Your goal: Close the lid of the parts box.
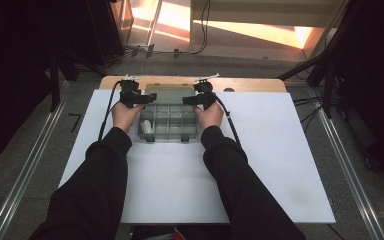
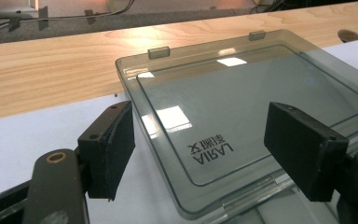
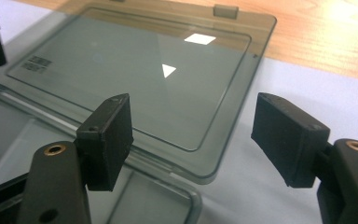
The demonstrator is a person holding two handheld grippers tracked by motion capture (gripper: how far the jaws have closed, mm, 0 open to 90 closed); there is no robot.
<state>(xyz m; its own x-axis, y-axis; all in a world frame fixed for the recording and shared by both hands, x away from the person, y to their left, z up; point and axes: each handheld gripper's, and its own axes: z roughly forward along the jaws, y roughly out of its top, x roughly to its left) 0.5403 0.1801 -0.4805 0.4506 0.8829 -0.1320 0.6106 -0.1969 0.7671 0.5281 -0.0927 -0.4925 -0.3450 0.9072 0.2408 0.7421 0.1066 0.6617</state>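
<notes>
A smoky clear compartment box (image 1: 169, 125) lies open at the far middle of the white board, its lid (image 1: 167, 94) folded flat back. A small white item (image 1: 146, 126) sits in the box's left compartment. My left gripper (image 1: 146, 99) is open at the lid's left corner, and the lid (image 2: 242, 93), printed "LARIA", lies between and beyond its jaws (image 2: 200, 140). My right gripper (image 1: 188, 100) is open at the lid's right side. In the right gripper view its jaws (image 3: 198, 135) straddle the corner of the lid (image 3: 135, 70) near the hinge, with the box base (image 3: 9, 140) at lower left.
The white board (image 1: 280, 165) covers most of the table, with a strip of bare wood (image 1: 250, 84) along its far edge. Two small latch tabs (image 2: 158, 52) stick up on the lid's far rim. Dark stands and cables flank the table.
</notes>
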